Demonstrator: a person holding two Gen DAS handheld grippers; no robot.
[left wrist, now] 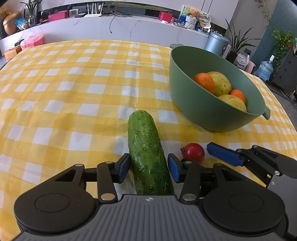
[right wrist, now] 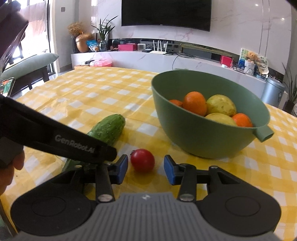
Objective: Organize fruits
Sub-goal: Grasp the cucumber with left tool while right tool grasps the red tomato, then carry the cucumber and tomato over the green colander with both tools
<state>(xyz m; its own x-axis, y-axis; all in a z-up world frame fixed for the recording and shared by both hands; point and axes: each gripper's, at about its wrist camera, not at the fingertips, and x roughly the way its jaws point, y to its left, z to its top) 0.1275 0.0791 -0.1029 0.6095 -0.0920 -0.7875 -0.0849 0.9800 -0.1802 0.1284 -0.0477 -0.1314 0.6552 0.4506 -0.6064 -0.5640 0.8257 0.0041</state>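
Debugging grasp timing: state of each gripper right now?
Left gripper: open, straddling the cucumber, pads not pressing it.
Right gripper: open, tomato between the fingers, no contact.

Yellow checked tablecloth [left wrist: 74, 92], wall-mounted television [right wrist: 166, 13], grey bin [right wrist: 272, 90], white routers [right wrist: 159, 48].

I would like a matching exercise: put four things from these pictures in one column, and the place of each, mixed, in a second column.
Things:
1. cucumber
2. tomato
3. oranges
4. green bowl

Places:
A. inside the bowl, beside yellow fruits
B. between the left tongs, lying on the cloth
C. on the checked tablecloth, behind the tomato
D. just ahead of the right tongs, on the cloth

Pairs: 1-B, 2-D, 3-A, 4-C
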